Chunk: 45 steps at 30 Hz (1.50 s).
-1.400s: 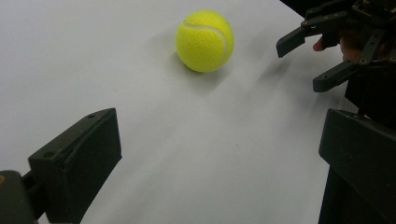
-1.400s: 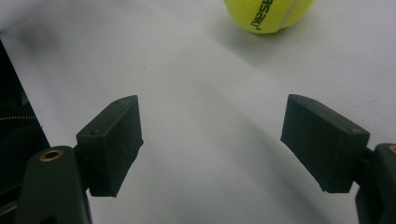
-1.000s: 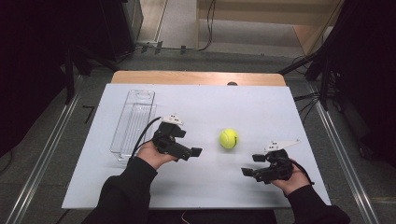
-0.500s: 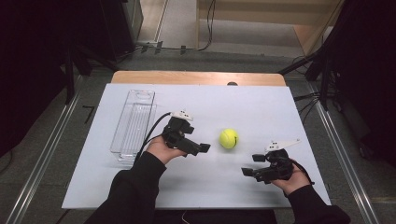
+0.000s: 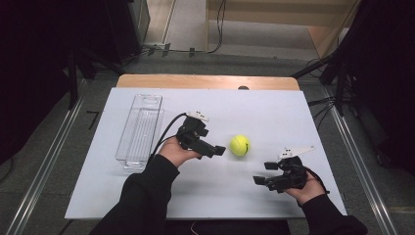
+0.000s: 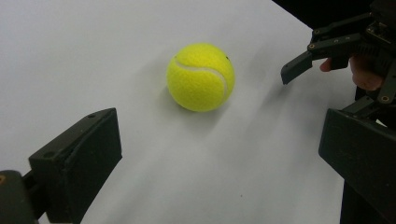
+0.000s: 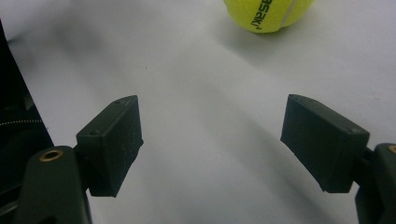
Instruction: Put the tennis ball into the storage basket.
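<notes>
Two grippers with jaws apart, our left gripper just beside the tennis ball on the tabletop, our right gripper nearby, holding nothing.

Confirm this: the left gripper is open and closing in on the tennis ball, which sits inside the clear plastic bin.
Not quite. The left gripper is open and near the tennis ball, but the high view shows the ball lying on the bare white table, well apart from the clear plastic bin.
</notes>
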{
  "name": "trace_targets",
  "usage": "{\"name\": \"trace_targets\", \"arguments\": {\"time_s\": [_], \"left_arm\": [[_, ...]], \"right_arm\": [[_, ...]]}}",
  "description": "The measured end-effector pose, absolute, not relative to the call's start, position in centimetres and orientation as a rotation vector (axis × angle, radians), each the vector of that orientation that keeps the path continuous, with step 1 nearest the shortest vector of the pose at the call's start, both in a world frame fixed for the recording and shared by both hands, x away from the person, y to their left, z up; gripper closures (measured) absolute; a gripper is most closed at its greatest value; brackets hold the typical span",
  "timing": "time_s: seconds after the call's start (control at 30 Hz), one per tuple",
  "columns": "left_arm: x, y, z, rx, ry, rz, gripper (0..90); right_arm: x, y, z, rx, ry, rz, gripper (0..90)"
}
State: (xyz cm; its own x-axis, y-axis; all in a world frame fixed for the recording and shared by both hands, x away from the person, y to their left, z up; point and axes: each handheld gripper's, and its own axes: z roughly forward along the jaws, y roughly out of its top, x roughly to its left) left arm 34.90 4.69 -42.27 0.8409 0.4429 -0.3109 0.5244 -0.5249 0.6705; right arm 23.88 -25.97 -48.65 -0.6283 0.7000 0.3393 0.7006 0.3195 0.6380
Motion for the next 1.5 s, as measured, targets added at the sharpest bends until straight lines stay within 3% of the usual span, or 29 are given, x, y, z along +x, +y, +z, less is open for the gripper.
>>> {"name": "trace_targets", "arguments": {"time_s": [1.5], "left_arm": [[38.0, -1.7, -43.9, 2.255, 0.615, -0.127, 1.9]], "right_arm": [[24.1, -26.1, -48.7, -1.351, -2.539, -1.231, 18.4]]}}
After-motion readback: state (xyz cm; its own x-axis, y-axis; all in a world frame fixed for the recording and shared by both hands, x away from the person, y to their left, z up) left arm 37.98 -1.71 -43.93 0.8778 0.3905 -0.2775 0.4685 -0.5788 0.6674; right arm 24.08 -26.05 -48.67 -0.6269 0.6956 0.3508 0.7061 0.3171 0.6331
